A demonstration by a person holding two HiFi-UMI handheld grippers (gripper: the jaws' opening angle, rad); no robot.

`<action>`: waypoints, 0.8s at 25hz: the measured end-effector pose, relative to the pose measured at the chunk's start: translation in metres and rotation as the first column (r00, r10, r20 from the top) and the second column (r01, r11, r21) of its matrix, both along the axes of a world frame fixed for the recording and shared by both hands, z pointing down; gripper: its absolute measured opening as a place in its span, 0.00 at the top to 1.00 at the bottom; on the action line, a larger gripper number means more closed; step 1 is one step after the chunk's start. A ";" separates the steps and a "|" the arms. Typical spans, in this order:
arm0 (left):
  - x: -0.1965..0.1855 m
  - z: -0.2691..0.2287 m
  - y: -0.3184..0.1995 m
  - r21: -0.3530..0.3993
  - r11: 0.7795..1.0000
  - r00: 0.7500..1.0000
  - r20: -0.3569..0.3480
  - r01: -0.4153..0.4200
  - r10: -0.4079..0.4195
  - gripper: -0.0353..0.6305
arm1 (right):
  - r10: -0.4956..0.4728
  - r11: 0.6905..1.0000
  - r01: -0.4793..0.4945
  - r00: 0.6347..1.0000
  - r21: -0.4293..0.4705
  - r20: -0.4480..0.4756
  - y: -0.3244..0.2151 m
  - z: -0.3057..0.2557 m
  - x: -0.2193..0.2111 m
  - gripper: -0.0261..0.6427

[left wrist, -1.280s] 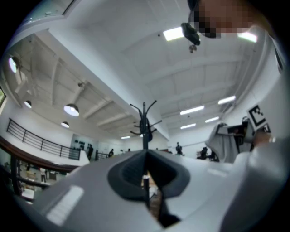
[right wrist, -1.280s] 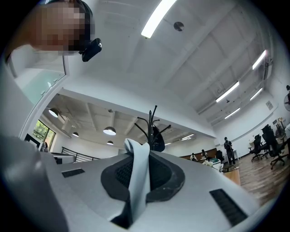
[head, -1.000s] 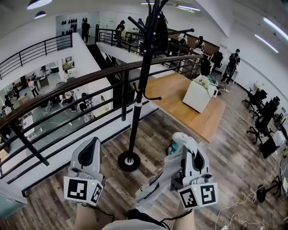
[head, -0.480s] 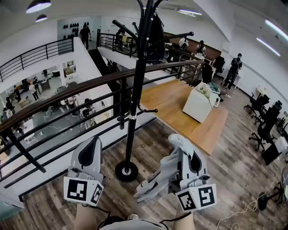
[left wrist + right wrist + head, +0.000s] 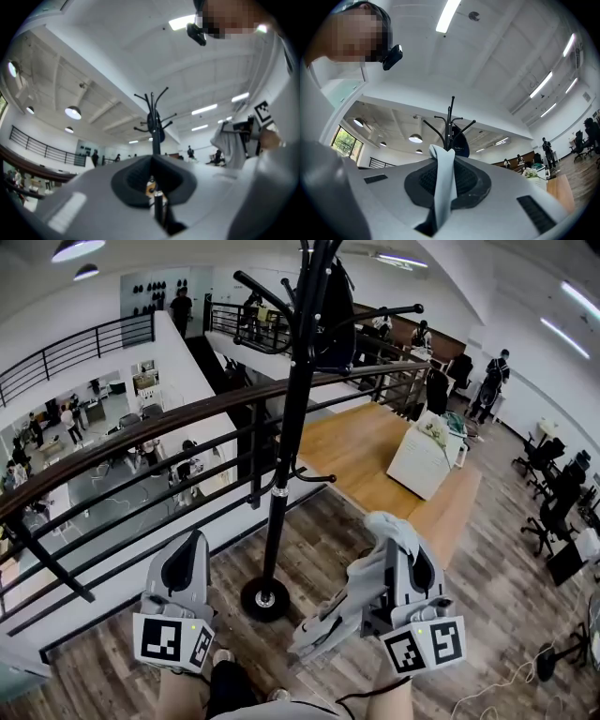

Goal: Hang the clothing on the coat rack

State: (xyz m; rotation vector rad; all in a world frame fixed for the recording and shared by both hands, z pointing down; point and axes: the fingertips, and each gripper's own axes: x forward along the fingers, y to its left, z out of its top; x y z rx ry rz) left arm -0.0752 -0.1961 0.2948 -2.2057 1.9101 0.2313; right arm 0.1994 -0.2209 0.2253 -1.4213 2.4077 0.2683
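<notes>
The black coat rack [image 5: 289, 427] stands by the railing, its round base [image 5: 265, 599] on the wood floor, and a dark garment [image 5: 334, 322] hangs from an upper hook. My right gripper [image 5: 399, 542] is shut on a light grey piece of clothing [image 5: 330, 622] that droops down and to the left, right of the pole. In the right gripper view a strip of that cloth [image 5: 443, 187] runs between the jaws, with the rack [image 5: 450, 123] straight ahead. My left gripper [image 5: 191, 545] is shut with nothing in it, left of the base; its view faces the rack [image 5: 153, 124].
A dark metal railing [image 5: 178, 418] runs behind the rack, with a drop to a lower floor beyond. A raised wooden platform [image 5: 370, 456] with a white box [image 5: 422, 460] lies to the right. Office chairs [image 5: 553, 502] and floor cables [image 5: 506, 671] are at far right.
The view has shifted a little, so the rack stands slightly further right. My right gripper with the clothing has drifted slightly right and down. A dark shoe now shows at the bottom.
</notes>
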 end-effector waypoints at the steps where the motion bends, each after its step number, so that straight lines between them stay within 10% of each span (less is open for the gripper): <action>1: -0.002 0.001 -0.005 -0.003 1.000 1.000 -0.002 -0.007 0.007 0.93 | 0.004 1.000 -0.004 1.000 0.001 -0.001 -0.004 -0.002 -0.002 0.95; 20: -0.039 -0.013 -0.138 0.013 0.971 0.971 -0.001 -0.240 0.240 0.93 | 0.067 0.993 -0.070 0.997 0.098 0.031 -0.073 -0.086 -0.047 0.95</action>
